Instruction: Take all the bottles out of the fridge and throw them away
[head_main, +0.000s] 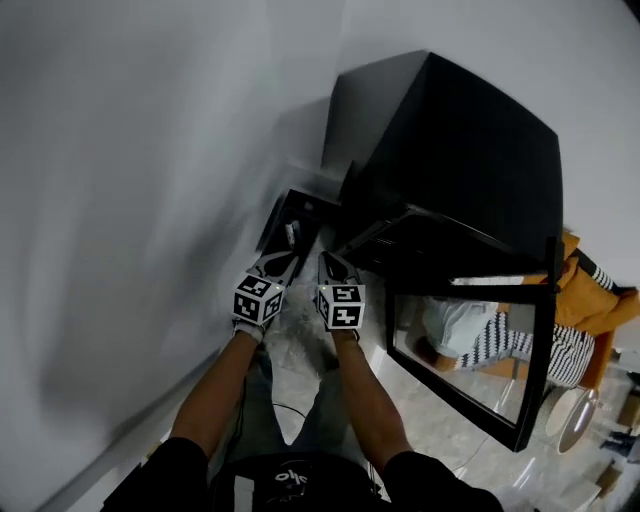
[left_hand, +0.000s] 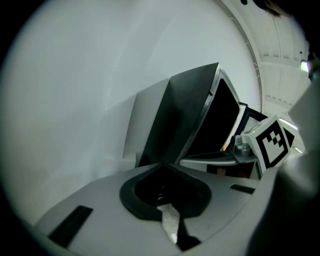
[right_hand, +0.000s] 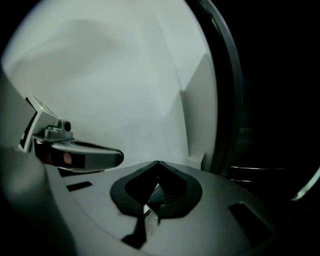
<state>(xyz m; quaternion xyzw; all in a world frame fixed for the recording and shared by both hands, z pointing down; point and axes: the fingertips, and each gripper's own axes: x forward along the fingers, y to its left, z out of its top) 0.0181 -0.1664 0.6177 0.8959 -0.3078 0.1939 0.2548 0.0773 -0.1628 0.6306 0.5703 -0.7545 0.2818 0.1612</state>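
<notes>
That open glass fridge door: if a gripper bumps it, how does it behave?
The door stands wide open off the black fridge, so it likely swings on its hinge at a light push rather than resisting. Its big pane in a thin dark frame is probably heavy for its thickness and chip-prone. The smooth glass looks slippery for jaws.

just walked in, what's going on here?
A person stands over a black fridge whose glass door hangs open, holding a claw in each hand, side by side in front of it. The left claw and the right claw are both shut, with nothing between their jaws. No bottle shows in any view, so nothing is being carried right now.
</notes>
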